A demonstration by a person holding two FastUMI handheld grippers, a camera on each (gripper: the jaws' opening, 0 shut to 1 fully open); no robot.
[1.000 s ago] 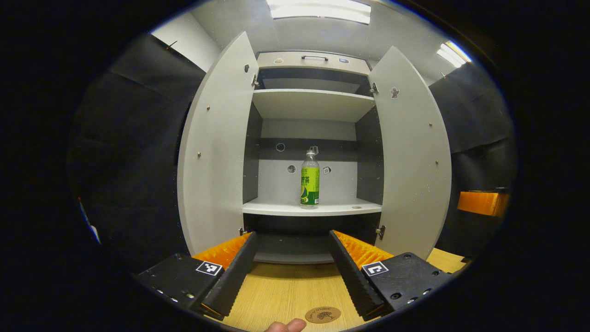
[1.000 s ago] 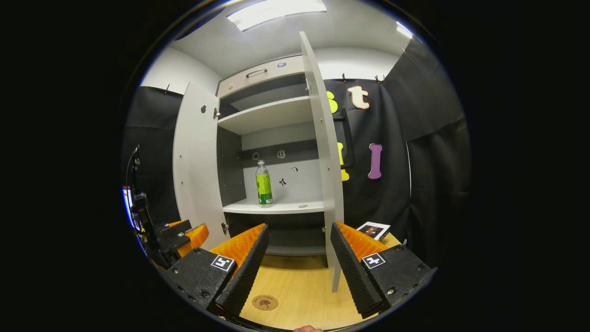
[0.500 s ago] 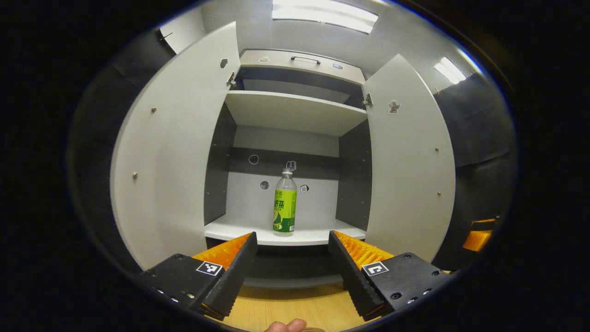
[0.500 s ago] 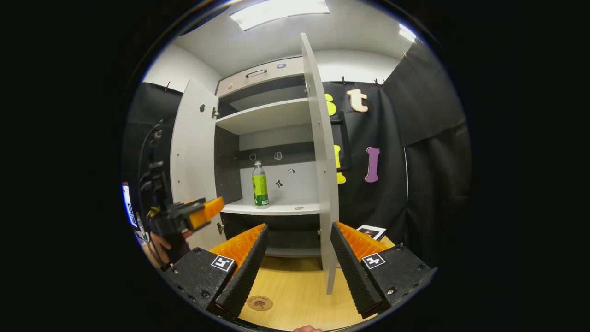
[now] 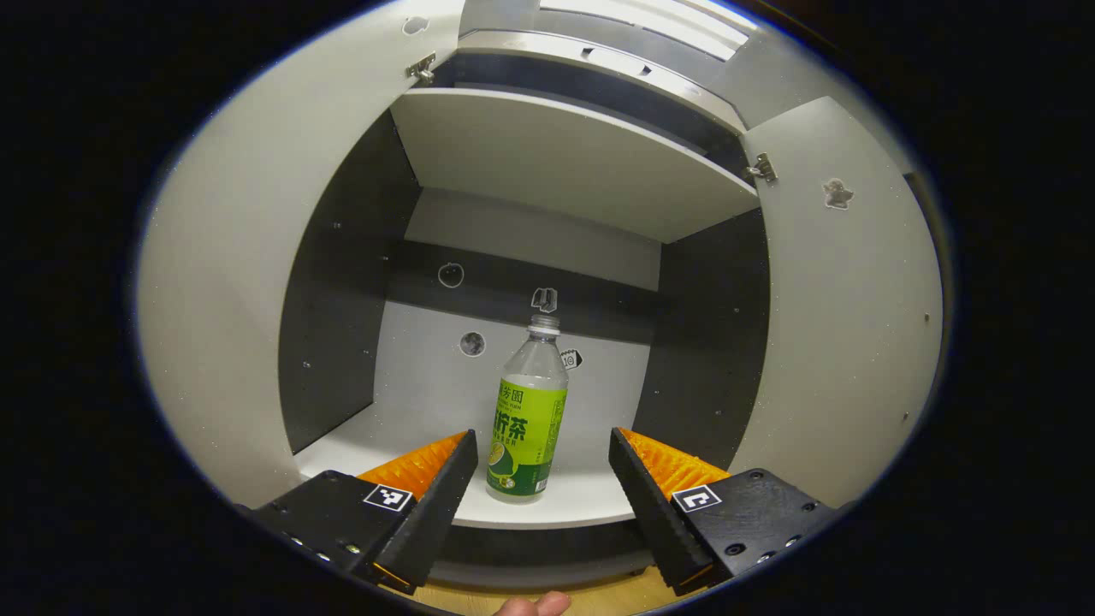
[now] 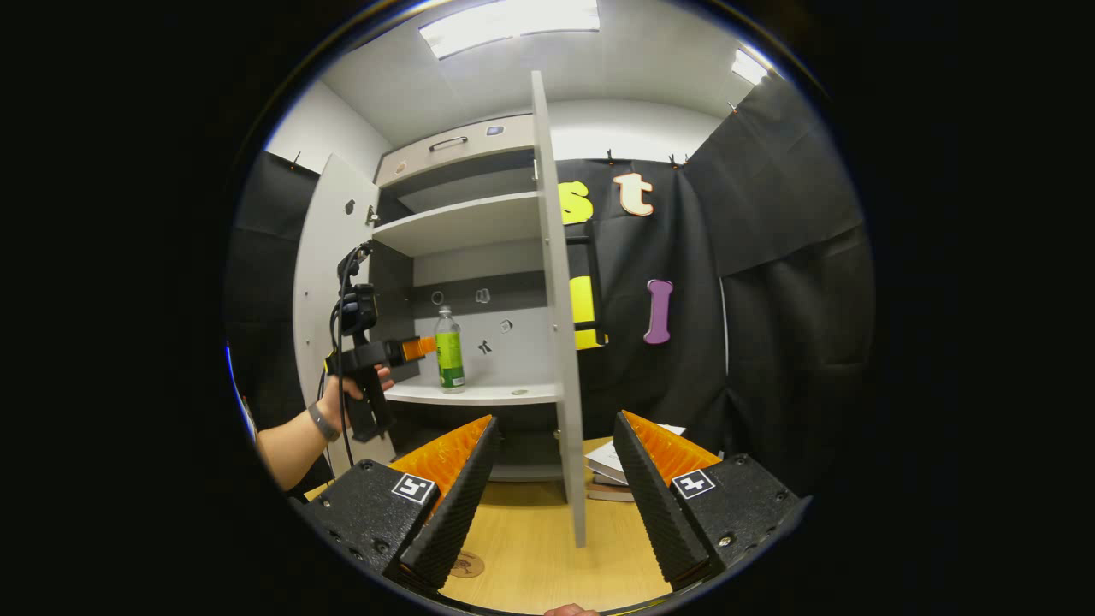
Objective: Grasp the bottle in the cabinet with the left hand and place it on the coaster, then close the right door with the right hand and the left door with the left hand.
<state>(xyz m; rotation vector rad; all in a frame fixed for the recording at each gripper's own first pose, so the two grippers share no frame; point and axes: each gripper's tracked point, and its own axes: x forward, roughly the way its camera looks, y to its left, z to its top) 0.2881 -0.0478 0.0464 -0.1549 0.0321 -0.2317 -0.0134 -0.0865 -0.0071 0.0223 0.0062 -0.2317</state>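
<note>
Left gripper [image 5: 539, 479] at the cabinet shelf, fingers spread wide, bottle [image 5: 528, 419] standing between them ahead, not touched.

Bottle upright on the lower shelf [image 5: 565, 509], green label, cap on. Both doors open: left door [image 5: 239, 282], right door [image 5: 847, 325]. From the right gripper view, a hand [image 6: 342, 395] holds the left gripper level, its tip just beside the bottle. Right gripper [image 6: 552, 479] hangs over the wooden table [image 6: 530, 556], fingers apart, empty; right door's edge stands between them. Coaster [image 6: 466, 565] lies on the table by its left finger. Books [image 6: 609, 466] lie beyond the door.
</note>
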